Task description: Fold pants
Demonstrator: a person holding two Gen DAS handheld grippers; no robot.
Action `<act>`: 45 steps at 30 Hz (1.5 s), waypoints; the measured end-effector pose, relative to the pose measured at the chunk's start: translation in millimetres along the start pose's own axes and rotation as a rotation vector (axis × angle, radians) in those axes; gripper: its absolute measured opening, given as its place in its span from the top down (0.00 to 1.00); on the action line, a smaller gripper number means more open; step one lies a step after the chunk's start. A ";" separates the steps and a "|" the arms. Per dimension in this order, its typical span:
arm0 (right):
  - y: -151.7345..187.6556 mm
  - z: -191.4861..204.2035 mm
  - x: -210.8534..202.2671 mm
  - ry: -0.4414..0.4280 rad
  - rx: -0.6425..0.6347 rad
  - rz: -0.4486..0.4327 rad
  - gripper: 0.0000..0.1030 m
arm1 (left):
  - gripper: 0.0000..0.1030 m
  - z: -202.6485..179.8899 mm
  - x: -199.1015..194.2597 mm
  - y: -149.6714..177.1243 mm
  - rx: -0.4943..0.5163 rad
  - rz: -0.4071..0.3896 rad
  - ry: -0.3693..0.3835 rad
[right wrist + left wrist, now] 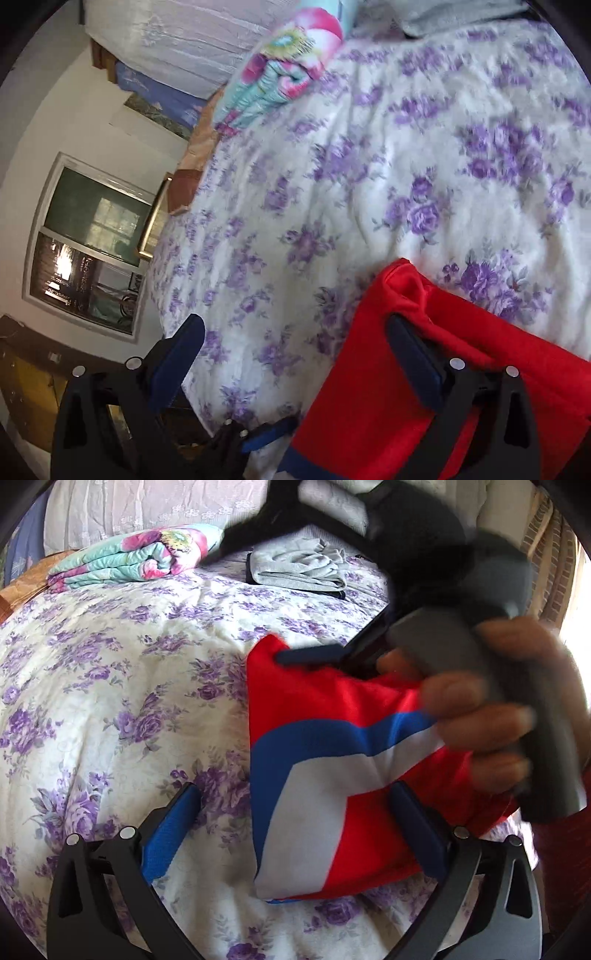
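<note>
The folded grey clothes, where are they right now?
In the left wrist view the grey clothes lie far back on the floral bedspread, right of the colourful folded blanket.

Daylight, bright and even in both views. Strongest source: overexposed white glare at the right edge of the left wrist view. Soft shadows only; the floral bedspread (110,686) evenly lit. Heavy fisheye bending, black vignette at corners. Motion blur: the hand (495,709) and the right gripper (295,653) smeared; the right wrist view blurred across the folded blanket (288,70).
</note>
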State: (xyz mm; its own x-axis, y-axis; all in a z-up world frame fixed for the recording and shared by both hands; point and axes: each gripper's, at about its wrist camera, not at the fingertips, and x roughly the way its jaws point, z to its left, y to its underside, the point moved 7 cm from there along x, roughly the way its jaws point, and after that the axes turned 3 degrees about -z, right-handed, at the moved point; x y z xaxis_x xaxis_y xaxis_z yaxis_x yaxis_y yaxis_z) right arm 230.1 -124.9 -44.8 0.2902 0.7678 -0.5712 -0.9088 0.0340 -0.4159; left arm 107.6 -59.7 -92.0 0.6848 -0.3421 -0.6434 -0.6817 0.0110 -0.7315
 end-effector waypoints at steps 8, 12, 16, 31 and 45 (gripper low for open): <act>53.0 -13.0 -160.4 0.364 -0.273 -0.228 0.03 | 0.04 0.0 0.1 0.9 -0.002 -0.003 0.005; 74.2 -83.8 -177.8 0.568 -0.170 -0.242 0.03 | 0.04 0.6 -0.3 1.0 -0.003 -0.003 0.005; 82.2 -141.8 -152.1 0.510 -0.039 -0.197 0.03 | 0.04 0.4 -0.9 1.3 0.002 0.001 0.000; 126.9 -108.6 -151.1 0.316 0.008 -0.226 0.03 | 0.04 13.9 -5.3 -11.2 -0.006 0.121 0.027; 101.6 -112.8 -148.6 -0.090 0.287 -0.209 0.03 | 0.04 -4.9 21.6 -18.6 -0.028 0.150 0.175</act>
State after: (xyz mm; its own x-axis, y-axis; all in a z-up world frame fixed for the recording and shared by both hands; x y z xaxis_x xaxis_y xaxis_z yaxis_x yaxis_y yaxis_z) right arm 128.5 -307.7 -82.0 0.4626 0.7780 -0.4251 -0.8834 0.3643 -0.2946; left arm 133.9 -71.9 -91.2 0.5219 -0.4962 -0.6938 -0.7813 0.0485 -0.6223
